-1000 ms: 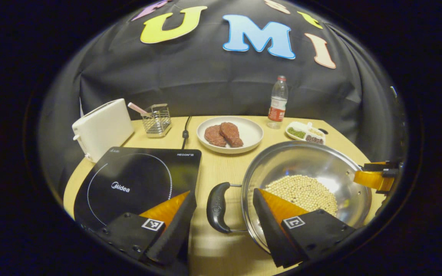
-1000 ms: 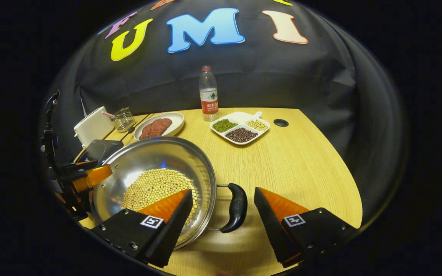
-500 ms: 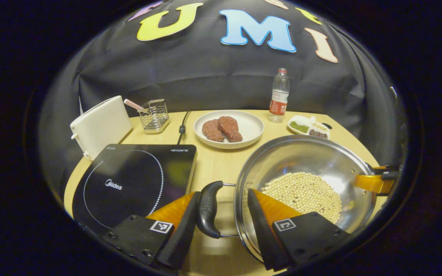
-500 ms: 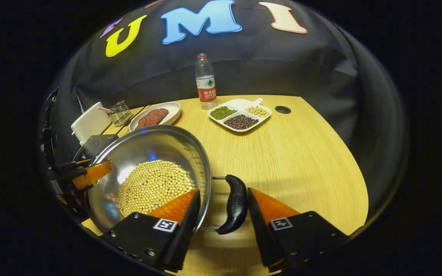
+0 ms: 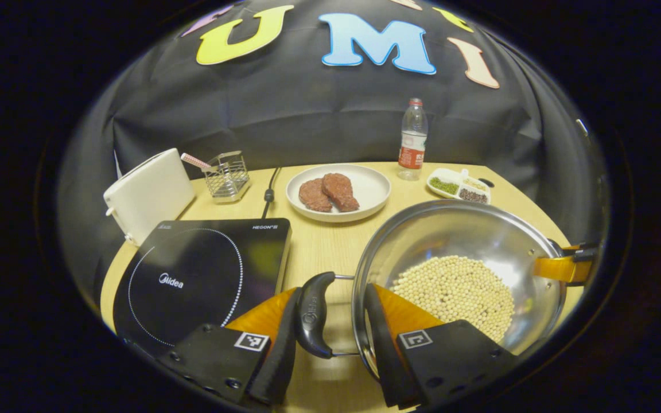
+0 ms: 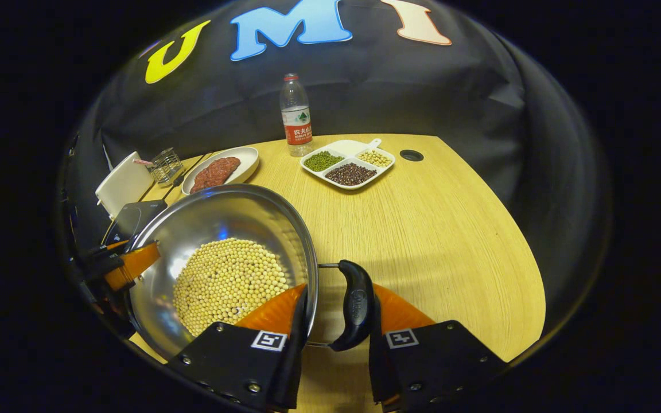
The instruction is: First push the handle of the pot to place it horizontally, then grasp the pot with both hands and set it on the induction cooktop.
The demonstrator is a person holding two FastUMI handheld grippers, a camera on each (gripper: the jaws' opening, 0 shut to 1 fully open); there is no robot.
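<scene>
Polished metal pot (image 5: 468, 241), mirror-bright inside; glossy dark plastic handles (image 5: 311, 314). Glass-smooth black induction cooktop (image 5: 193, 275) (faint reflections). Matt pale wood-grain table (image 6: 434, 229). Glazed white plate (image 5: 372, 192). Wire-mesh metal basket (image 5: 226, 175). Clear plastic bottle (image 6: 295, 115).

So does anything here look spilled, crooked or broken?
Nothing stands out. The pot sits level on the table, its soybeans all inside, and the plate, bottle and cooktop look tidy.

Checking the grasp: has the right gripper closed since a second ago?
Yes. The right gripper narrowed from wide open until its fingers bracket the pot handle.
</scene>
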